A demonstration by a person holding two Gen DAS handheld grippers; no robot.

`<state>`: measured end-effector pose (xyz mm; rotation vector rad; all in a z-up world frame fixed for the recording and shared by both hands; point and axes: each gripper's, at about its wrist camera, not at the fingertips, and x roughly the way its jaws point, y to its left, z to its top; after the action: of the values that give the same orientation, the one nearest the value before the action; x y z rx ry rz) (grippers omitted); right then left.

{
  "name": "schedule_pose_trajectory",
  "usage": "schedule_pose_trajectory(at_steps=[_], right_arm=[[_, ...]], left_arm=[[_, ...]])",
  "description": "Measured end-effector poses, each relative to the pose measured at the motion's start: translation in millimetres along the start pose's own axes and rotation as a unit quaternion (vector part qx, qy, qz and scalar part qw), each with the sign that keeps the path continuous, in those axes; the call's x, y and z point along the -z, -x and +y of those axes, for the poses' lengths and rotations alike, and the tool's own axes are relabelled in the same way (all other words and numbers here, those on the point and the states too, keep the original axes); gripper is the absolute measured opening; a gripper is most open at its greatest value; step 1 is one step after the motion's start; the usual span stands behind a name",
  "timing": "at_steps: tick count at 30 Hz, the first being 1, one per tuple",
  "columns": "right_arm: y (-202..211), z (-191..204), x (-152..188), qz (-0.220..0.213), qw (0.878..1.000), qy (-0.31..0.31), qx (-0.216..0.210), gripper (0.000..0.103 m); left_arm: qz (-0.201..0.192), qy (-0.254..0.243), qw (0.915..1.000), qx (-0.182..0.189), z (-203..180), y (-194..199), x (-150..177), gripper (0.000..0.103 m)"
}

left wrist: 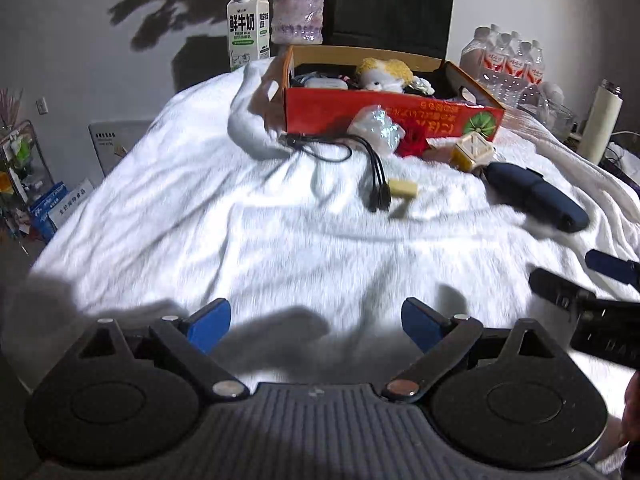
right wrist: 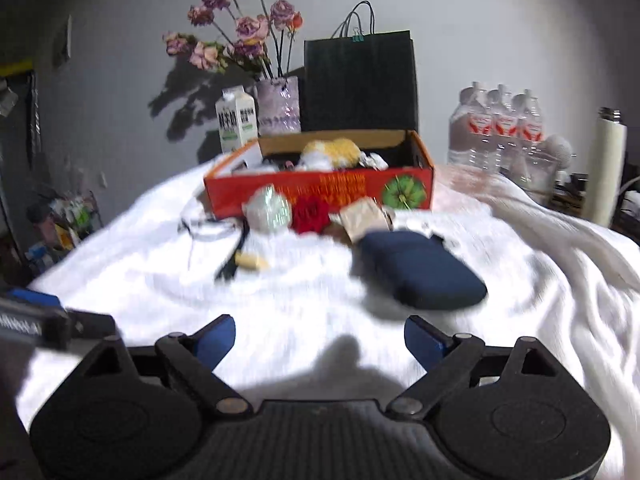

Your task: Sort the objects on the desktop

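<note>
Several loose items ahead of both claws blur together beside the orange box (right wrist: 320, 194); its contents are hard to identify. Navy pouch (right wrist: 420, 272) lies just ahead-right of the right gripper (right wrist: 320, 340). Left gripper (left wrist: 316, 324) and right gripper: jaws wide apart, empty, above the white blanket (left wrist: 240, 220).

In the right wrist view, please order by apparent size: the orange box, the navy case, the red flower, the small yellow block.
1. Orange box
2. Navy case, though it lies nearer the camera
3. Red flower
4. Small yellow block, blurred
</note>
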<state>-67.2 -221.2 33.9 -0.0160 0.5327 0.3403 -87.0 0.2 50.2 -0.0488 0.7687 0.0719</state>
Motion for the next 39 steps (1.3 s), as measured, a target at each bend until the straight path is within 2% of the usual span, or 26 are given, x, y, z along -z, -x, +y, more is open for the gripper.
schedule_pose_trajectory(at_steps=[5, 9, 12, 16, 18, 21, 23, 26, 27, 29, 32, 34, 35, 37, 39], right_arm=[[28, 21, 22, -0.015, 0.999, 0.036, 0.010, 0.091], [43, 23, 20, -0.038, 0.999, 0.032, 0.014, 0.089], [40, 24, 14, -0.040, 0.999, 0.031, 0.005, 0.087], [23, 29, 5, -0.028, 0.999, 0.042, 0.000, 0.081], [12, 30, -3, -0.022, 0.999, 0.036, -0.012, 0.074], [-4, 34, -17, -0.021, 0.999, 0.038, -0.031, 0.070], [-17, 38, -25, -0.018, 0.998, 0.044, -0.040, 0.067], [-36, 45, -36, -0.016, 0.997, 0.053, -0.045, 0.062], [-43, 47, -40, -0.015, 0.997, 0.055, -0.049, 0.059], [-55, 48, -49, -0.015, 0.997, 0.055, -0.054, 0.055], [-76, 48, -66, -0.014, 0.997, 0.049, -0.060, 0.051], [-93, 47, -77, -0.013, 0.997, 0.039, -0.069, 0.051], [-103, 46, -82, -0.009, 0.997, 0.033, -0.075, 0.050], [-124, 41, -91, 0.005, 0.996, 0.010, -0.091, 0.046], [-150, 36, -98, 0.028, 0.993, -0.028, -0.115, 0.042]], left_arm=[[-0.028, -0.021, 0.9994, 0.004, 0, 14, 15, 0.094], [-0.046, -0.016, 0.9988, 0.007, 3, 13, 12, 0.094], [-0.055, -0.016, 0.9984, 0.003, 7, 7, 6, 0.091], [-0.069, 0.001, 0.9974, 0.020, 14, -3, -15, 0.084], [-0.083, 0.007, 0.9964, 0.018, 17, -11, -31, 0.080], [-0.093, 0.002, 0.9955, 0.017, 20, -31, -55, 0.079], [-0.091, 0.006, 0.9955, 0.028, 22, -48, -69, 0.078], [-0.083, 0.024, 0.9956, 0.034, 28, -77, -88, 0.069], [-0.080, 0.033, 0.9956, 0.035, 31, -87, -94, 0.066], [-0.068, 0.063, 0.9952, 0.033, 39, -106, -104, 0.065], [-0.056, 0.097, 0.9925, 0.049, 50, -128, -112, 0.063], [-0.040, 0.117, 0.9910, 0.051, 55, -141, -114, 0.050], [-0.029, 0.124, 0.9905, 0.052, 57, -147, -113, 0.029], [-0.027, 0.144, 0.9861, 0.078, 62, -148, -110, 0.019], [-0.034, 0.151, 0.9844, 0.083, 64, -140, -107, 0.011]])
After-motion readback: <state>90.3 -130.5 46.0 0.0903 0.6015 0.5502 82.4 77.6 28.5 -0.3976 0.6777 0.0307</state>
